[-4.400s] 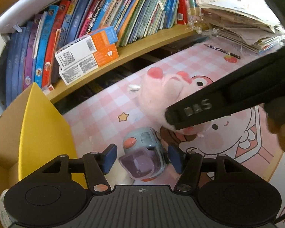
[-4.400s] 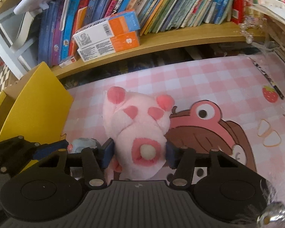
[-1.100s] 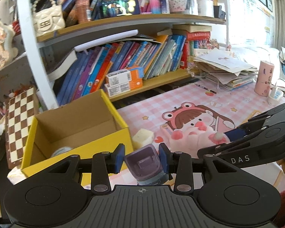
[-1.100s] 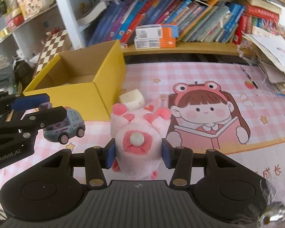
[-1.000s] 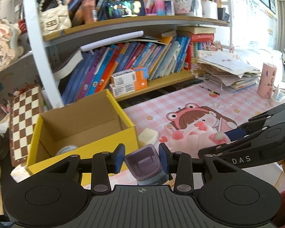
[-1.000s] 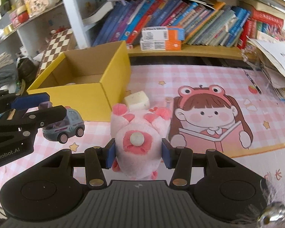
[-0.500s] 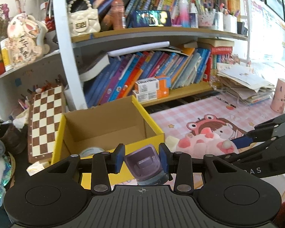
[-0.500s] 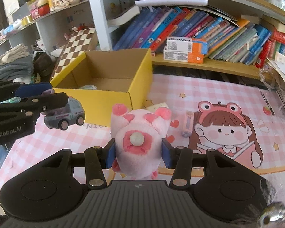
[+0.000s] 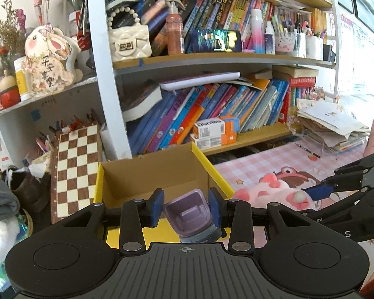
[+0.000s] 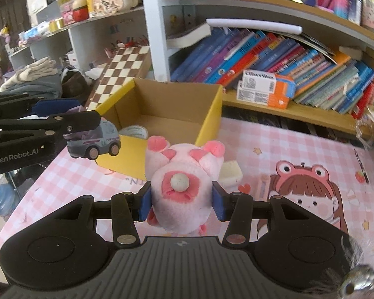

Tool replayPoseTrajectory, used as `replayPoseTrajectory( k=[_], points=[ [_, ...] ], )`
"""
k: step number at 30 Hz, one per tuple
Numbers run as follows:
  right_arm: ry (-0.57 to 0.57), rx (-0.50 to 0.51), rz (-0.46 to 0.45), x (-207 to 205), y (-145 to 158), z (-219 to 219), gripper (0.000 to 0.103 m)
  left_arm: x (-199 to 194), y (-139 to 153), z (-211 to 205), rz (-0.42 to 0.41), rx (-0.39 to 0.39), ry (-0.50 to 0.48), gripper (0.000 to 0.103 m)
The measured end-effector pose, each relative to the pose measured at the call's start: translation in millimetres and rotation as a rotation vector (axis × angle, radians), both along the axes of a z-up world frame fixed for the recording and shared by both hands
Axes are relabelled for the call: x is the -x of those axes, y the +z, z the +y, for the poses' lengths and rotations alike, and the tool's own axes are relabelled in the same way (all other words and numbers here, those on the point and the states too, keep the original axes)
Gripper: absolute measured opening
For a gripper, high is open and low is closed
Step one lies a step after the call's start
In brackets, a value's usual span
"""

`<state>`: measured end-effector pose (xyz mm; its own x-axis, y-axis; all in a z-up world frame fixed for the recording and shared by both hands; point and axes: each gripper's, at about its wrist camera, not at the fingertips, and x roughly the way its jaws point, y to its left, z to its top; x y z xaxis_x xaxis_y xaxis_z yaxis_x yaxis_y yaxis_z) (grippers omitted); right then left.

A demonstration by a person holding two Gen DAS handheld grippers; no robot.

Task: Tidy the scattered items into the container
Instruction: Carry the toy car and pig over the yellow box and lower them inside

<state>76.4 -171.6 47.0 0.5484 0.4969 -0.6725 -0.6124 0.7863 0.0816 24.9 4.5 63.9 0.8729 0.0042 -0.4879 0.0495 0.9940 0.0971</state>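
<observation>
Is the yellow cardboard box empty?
No. The yellow cardboard box is open, with a roll of tape inside.

A crowded bookshelf rises behind the tabletop, which is covered by a pink checked mat printed with a cartoon girl in a frog hat. Leaning children's books fill the lower shelf, with two orange-and-white cartons stacked in front of them. A cream quilted handbag with a pearl handle and a pink spray bottle stand on the shelf above. A brown-and-white chessboard leans at the left, below a rabbit figurine. Loose papers pile up at the right.
</observation>
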Motion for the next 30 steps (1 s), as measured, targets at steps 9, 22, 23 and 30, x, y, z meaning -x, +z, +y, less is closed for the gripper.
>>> replayPoseTrajectory(
  k=[9,22,23,30],
  points=[
    [0.054,0.007,-0.036,-11,12,17,0.046,-7,7,12,-0.028,-0.006,0.013,0.037],
    [0.103,0.006,-0.099,-38,32,42,0.046,-33,23,32,-0.068,-0.019,0.014,0.037],
    [0.108,0.007,-0.102,-41,32,44,0.046,-36,23,34,-0.071,-0.022,0.014,0.037],
    [0.142,0.016,-0.111,-56,34,61,0.046,-55,26,44,-0.087,-0.03,0.017,0.037]
  ],
)
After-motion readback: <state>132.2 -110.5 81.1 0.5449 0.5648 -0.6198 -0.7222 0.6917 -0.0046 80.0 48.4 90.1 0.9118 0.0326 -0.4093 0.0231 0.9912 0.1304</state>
